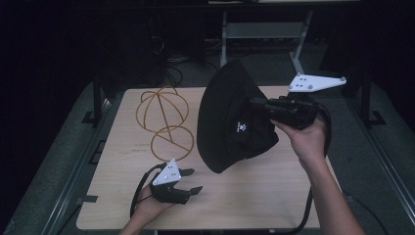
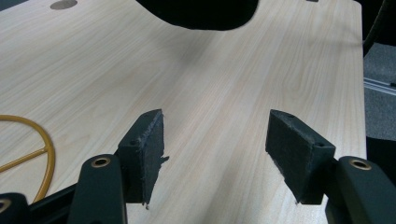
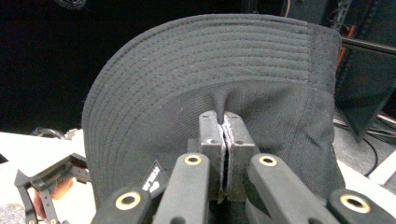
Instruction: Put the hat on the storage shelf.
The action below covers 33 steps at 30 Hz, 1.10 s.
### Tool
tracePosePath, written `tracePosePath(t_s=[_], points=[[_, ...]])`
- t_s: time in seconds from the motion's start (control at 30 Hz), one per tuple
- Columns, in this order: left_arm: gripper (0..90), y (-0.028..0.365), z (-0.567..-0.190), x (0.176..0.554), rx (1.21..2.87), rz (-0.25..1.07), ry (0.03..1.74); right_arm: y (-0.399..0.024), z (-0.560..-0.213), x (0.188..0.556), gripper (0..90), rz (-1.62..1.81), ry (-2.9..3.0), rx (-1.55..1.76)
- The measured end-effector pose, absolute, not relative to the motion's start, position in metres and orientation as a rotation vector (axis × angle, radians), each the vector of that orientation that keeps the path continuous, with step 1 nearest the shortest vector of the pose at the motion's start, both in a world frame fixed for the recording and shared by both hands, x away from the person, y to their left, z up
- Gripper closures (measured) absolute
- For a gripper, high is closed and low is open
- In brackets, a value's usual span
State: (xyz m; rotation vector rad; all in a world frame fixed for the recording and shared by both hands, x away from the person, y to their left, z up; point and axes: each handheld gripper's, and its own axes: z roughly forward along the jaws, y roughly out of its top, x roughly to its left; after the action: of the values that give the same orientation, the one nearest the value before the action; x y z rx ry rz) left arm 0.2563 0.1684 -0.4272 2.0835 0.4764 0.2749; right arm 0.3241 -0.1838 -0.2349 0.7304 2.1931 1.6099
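Black bucket hat (image 1: 230, 122) with small white logo, unreadable, pinched in right claw (image 3: 224, 135), left claw (image 2: 215, 149) wide over table (image 1: 254, 196)

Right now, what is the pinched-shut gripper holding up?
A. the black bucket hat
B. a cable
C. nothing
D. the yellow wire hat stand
A: the right gripper has its jaws clamped together on a fold of the black bucket hat, which hangs above the wooden table, apart from the yellow wire stand.
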Motion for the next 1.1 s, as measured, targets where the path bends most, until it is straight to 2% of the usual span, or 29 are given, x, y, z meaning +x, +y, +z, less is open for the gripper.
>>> tracePosePath(t_s=[0.17,0.73,1.1], points=[[36.5,0.168,-0.426,0.257,2.066,0.214,0.488,-0.173,-0.226,0.331,88.0,1.614,2.211,0.707],[28.8,0.166,-0.431,0.255,2.093,0.246,0.468,-0.143,-0.198,0.351,88.0,1.651,2.242,0.653],[27.8,0.163,-0.435,0.253,2.096,0.249,0.451,-0.122,-0.185,0.365,88.0,1.659,2.254,0.624]])
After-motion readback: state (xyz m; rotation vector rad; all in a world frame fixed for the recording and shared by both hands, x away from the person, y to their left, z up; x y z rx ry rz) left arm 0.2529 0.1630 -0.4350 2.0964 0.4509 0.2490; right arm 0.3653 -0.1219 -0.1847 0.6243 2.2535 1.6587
